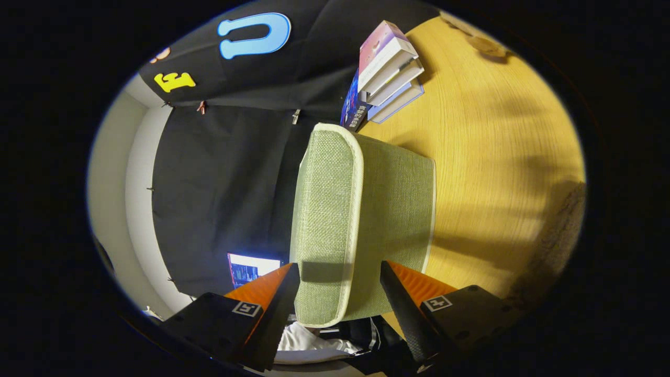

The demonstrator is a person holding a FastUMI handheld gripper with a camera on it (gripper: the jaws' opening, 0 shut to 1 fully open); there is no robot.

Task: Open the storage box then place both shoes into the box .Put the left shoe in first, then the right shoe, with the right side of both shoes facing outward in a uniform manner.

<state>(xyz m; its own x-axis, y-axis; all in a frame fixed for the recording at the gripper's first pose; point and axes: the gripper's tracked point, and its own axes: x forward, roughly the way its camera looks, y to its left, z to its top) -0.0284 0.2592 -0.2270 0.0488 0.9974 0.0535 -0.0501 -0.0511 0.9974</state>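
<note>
Between our two fingers, and reaching on well beyond them, sits the storage box (361,220), a pale green woven-fabric box with a lighter piped edge. We see it from a rolled camera, so the wooden tabletop (497,157) appears to one side of it and the black booth wall to the other. The gripper (340,283) has its fingers spread apart, one on each flank of the near end of the box; we cannot tell whether either finger (398,298) actually touches the fabric, and nothing shows them pressing on it. The box's long axis runs straight ahead along the line of the fingers, away from us, so the part we need lies directly forward, not off to a side. The panel with the piped rim looks like the lid, and it appears closed, so we judge the opening step is the one in hand. The inside of the box is hidden, so we cannot say what it holds. Beyond the far end of the box a stack of books (390,73) rests on the tabletop near the wall. A lit screen (251,268) shows beside one finger.
</note>
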